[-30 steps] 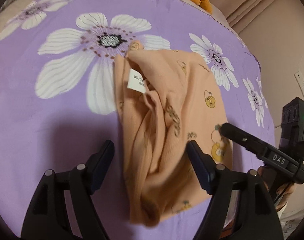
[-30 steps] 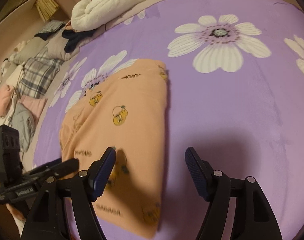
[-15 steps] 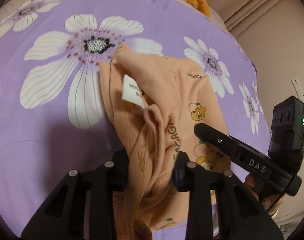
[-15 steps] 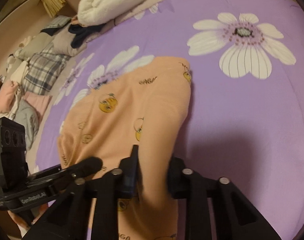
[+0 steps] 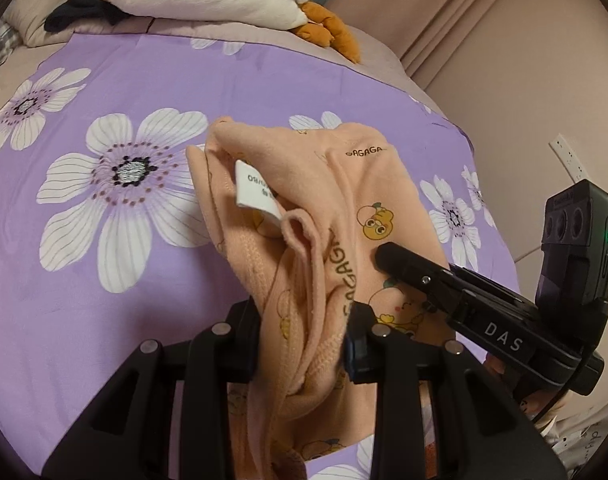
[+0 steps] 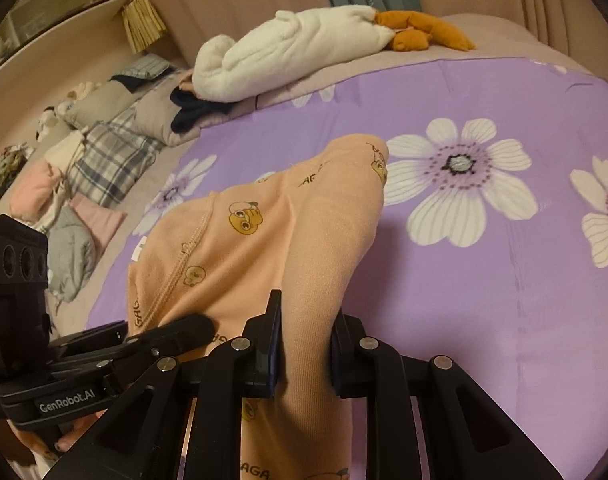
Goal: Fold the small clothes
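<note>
Dim warm light, fisheye bulge (dark corners), soft shadows

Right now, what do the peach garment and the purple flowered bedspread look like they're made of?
Peach garment: likely soft cotton knit with a matte finish; fine ribbing shows, it drapes limply, and a printed size tag is sewn in.
Purple bedspread: probably thin woven cotton or polyester; it looks smooth with a slight sheen, flat printed flowers and shallow creases.

Purple bedsheet with white flowers; white plush toy with orange feet near headboard; plaid pillow, piled clothes beside bed edge.
</note>
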A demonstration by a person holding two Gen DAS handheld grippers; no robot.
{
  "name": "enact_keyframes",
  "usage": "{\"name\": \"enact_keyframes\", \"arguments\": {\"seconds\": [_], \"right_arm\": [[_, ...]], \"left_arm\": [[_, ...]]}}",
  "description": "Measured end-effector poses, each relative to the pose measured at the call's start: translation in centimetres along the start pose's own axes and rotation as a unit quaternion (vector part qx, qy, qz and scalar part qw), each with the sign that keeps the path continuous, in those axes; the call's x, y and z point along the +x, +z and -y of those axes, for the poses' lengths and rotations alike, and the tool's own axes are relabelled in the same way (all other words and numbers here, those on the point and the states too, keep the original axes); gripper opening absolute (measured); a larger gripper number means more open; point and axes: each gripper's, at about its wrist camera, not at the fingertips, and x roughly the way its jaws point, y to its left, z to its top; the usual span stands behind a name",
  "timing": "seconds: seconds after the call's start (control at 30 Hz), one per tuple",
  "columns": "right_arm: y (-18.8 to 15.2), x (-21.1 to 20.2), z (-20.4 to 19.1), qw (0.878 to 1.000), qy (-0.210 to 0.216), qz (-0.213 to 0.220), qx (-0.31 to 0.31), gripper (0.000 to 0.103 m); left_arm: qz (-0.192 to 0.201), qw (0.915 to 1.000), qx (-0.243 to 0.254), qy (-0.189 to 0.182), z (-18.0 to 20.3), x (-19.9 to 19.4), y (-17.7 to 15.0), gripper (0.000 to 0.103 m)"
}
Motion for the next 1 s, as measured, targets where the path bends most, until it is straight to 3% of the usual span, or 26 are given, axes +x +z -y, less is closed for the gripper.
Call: {"name": "enact_keyframes", "arguments": {"seconds": [0.57, 0.77, 0.83, 0.93, 1.0], "right_arm": [[-3.4, 3.4, 3.9, 0.997, -0.027, -0.052, 0.048, 0.021], [-3.8, 3.7, 4.5, 0.996, -0.034, -0.059, 0.065, 0.022], [-4.0, 3.7, 4.7, 0.995, -0.036, -0.063, 0.072, 0.027], [-4.0, 3.4, 4.9, 0.994, -0.055, -0.060, 0.070, 0.043], [-3.9, 2.8, 4.9, 0.994, -0.074, -0.050, 0.065, 0.060]], "left_arm": [[-0.060, 0.9969, 0.017, 0.048, -0.1, 6.7, -2.6, 0.032], [-0.072, 0.9962, -0.005, 0.048, -1.0, 7.3, -2.8, 0.041], [-0.071, 0.9964, -0.012, 0.043, -1.2, 7.1, -2.9, 0.042], [-0.068, 0.9964, -0.007, 0.051, -1.0, 6.4, -2.9, 0.052], [-0.062, 0.9967, -0.002, 0.052, -0.8, 5.6, -2.8, 0.072]]}}
